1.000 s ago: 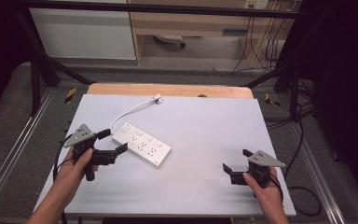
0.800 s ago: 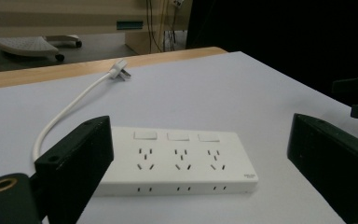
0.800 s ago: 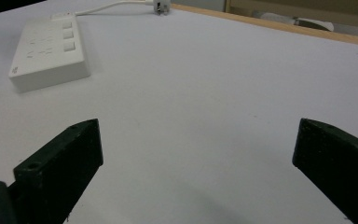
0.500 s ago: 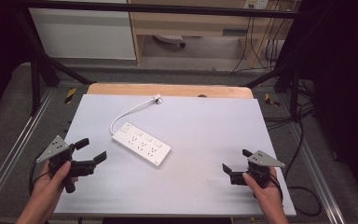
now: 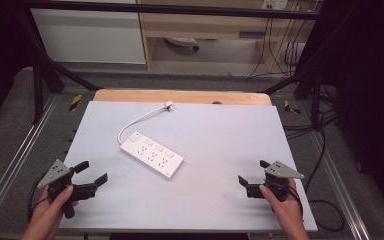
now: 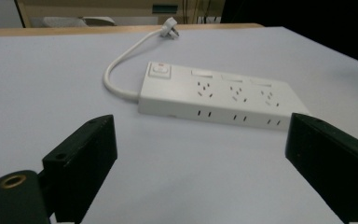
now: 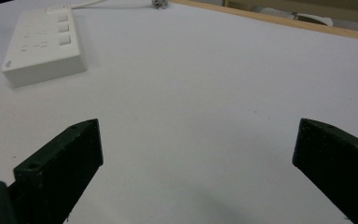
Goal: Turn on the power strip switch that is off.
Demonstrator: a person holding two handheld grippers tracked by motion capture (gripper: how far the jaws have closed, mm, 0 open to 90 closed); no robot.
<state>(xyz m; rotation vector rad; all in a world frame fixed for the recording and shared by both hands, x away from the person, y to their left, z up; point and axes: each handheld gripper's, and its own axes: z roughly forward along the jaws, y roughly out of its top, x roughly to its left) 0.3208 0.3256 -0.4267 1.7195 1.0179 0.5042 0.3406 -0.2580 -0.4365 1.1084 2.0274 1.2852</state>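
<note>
Flat on the table (image 5: 215, 135), the white power strip (image 5: 151, 154) is seen left of centre in the high view, lying on a slant, its switch end toward the upper left of the frame and its far end toward the lower right. Its white cable (image 5: 139, 120) is curled upward from the switch end to the plug (image 5: 168, 105), which is laid near the wooden back edge of the table. Nothing is touched by either gripper. The left gripper (image 5: 91, 176) is held at the lower left of the high view, jaws spread wide and empty; in the left gripper view the power strip (image 6: 219, 95) is framed between them, near but apart. The right gripper (image 5: 252, 176) is held at the lower right, likewise spread and empty, well apart from the strip.

Several slips can be judged likely from here. The strip is low and smooth-sided, so it may be pushed along the table rather than caught if the jaws are closed on its long slanted flank. If one end alone is lifted, the body may swing and the cable may be dragged, so that the plug is pulled across the surface. A switch may also be pressed by a jaw set down on top.
</note>
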